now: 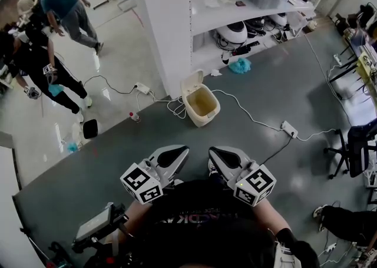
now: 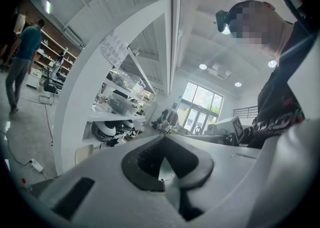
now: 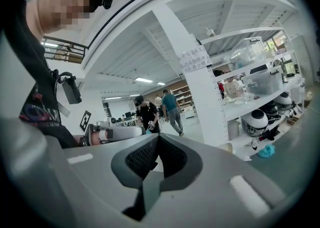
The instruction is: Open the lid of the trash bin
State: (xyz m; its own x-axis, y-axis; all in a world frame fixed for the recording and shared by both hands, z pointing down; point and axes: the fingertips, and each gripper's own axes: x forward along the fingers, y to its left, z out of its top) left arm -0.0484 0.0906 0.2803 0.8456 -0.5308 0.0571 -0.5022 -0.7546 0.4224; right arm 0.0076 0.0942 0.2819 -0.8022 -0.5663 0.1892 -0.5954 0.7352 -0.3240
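A cream trash bin point(image 1: 202, 106) stands on the grey floor by the foot of a white shelf post, and I can look into it. Its lid point(image 1: 191, 82) stands upright at the bin's far left rim. Both grippers are held close to the person's chest, well short of the bin. My left gripper point(image 1: 178, 154) and my right gripper point(image 1: 217, 155) point toward it, tips together with nothing between them. In the left gripper view the jaws point(image 2: 163, 139) meet, and the lid point(image 2: 83, 153) shows low at the left. The right gripper point(image 3: 157, 138) looks the same.
White shelving point(image 1: 247, 19) with helmets and boxes rises behind the bin. A white cable and power strip point(image 1: 289, 128) trail to the right, another strip point(image 1: 142, 88) to the left. A blue cloth point(image 1: 240, 65) lies by the shelf. People point(image 1: 35, 66) stand at the far left, a chair point(image 1: 353, 149) at the right.
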